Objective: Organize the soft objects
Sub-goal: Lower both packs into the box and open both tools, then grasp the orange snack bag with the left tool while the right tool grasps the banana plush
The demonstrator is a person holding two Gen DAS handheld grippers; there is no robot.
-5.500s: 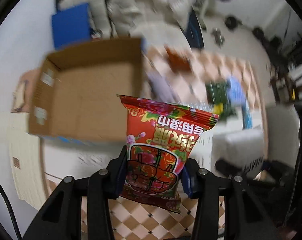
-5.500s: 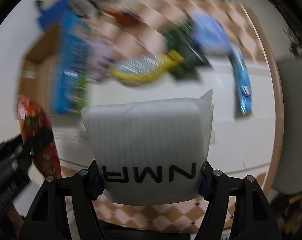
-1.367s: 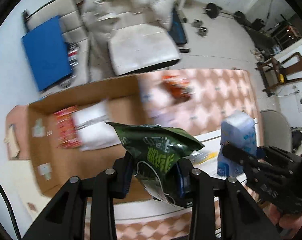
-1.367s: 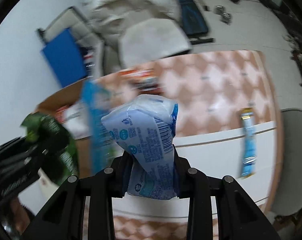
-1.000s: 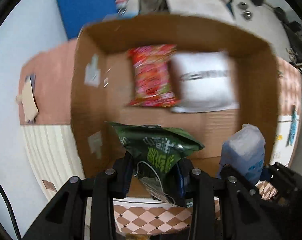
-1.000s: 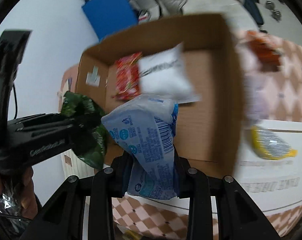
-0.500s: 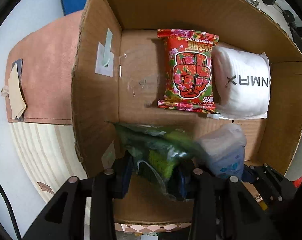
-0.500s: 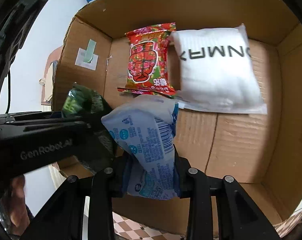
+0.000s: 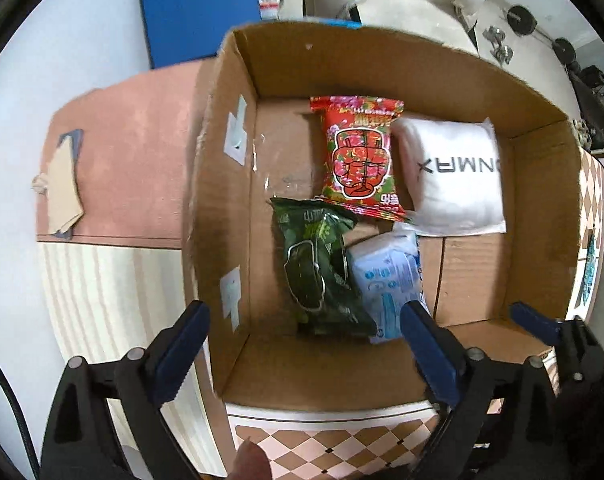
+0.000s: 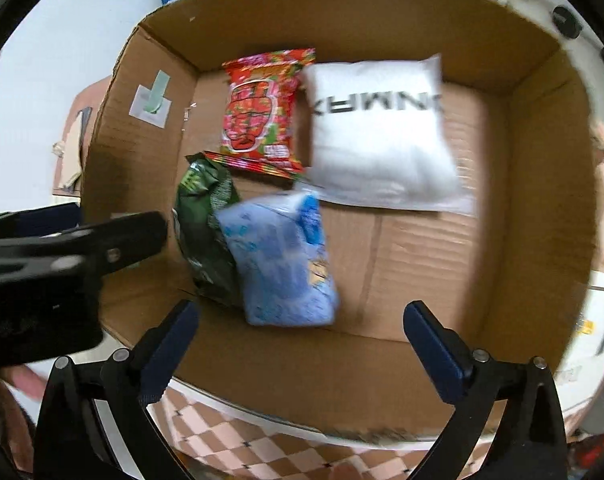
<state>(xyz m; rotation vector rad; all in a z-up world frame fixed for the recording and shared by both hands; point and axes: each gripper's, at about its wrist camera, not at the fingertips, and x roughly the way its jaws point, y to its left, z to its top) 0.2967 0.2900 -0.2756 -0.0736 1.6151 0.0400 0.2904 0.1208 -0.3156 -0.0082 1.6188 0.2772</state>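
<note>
- Your left gripper [image 9: 304, 346] points down over the near left part of the cardboard box [image 9: 430, 60]; its jaws are springing wide and nothing sits between the blue pads [image 9: 183, 344]. One finger hangs outside the box's left wall, the other inside it.
- On the left wall of the box you can see two pale paper labels [image 9: 235, 136].
- The green snack bag [image 9: 318, 268] lies on the box floor in the near left area, free of your pads, its far end just touching the near edge of the red packet.
- The red flowered packet [image 9: 360, 160] lies flat at the far side, left of centre.
- The light blue soft pack [image 10: 279, 260] lies right against the green bag's right side, tilted and a little blurred in the right wrist view.
- The white pouch with black lettering [image 10: 378, 132] rests at the far side, touching the red packet's right edge, its near left corner close to the blue pack.
- Your right gripper [image 10: 299, 338] hangs above the near wall of the box, jaws opening wide and empty; the blue pack lies beyond the fingers, untouched.
- The right half of the box floor near you is bare cardboard.
- Beneath the box's near edge you see a checkered cloth [image 10: 237, 436].
</note>
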